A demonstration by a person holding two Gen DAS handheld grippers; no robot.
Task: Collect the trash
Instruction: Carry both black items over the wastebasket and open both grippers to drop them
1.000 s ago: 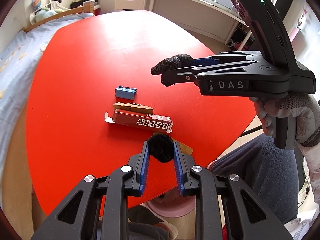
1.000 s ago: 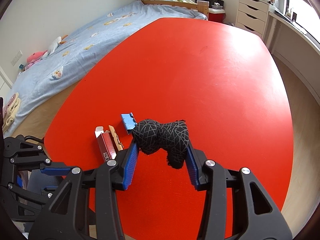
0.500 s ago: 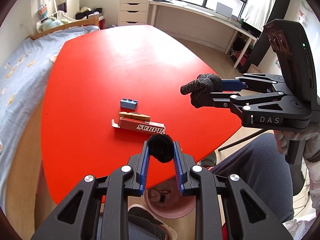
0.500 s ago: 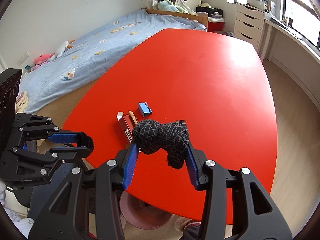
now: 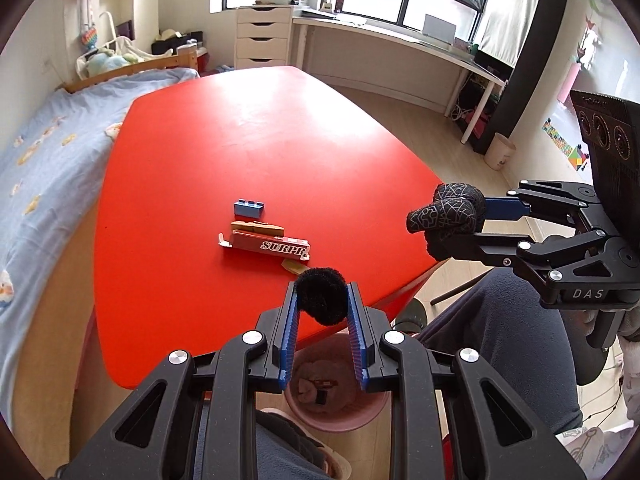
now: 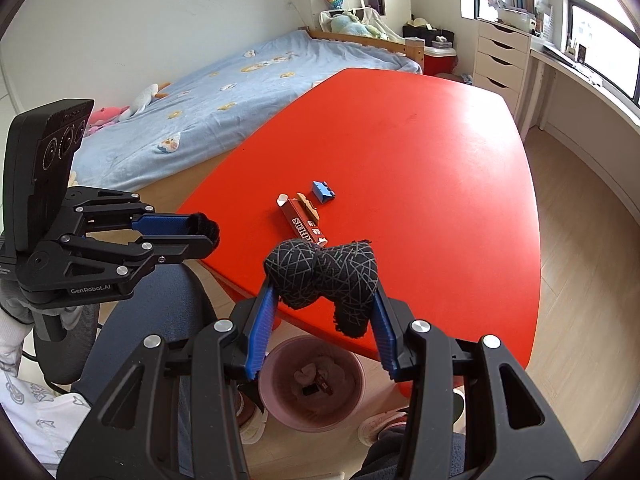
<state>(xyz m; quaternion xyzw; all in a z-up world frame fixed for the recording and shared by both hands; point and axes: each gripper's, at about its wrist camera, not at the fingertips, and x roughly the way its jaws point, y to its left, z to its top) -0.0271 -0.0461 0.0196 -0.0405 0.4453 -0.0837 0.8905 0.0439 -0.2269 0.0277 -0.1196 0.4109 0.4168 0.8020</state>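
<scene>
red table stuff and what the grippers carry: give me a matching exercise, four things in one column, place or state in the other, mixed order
Things:
1. fuzzy black pom-pom
2. black webbed fabric bundle
3. blue toy brick
4. pink waste bin

Places:
A. on the floor below the table edge
B. clamped in the right gripper
C. lying on the red table
D. clamped in the left gripper

Pairs: 1-D, 2-B, 3-C, 4-A

pink bin (image 6: pixel 276 396) contents indistinct, box (image 5: pixel 267 245) lettering cut short
</scene>
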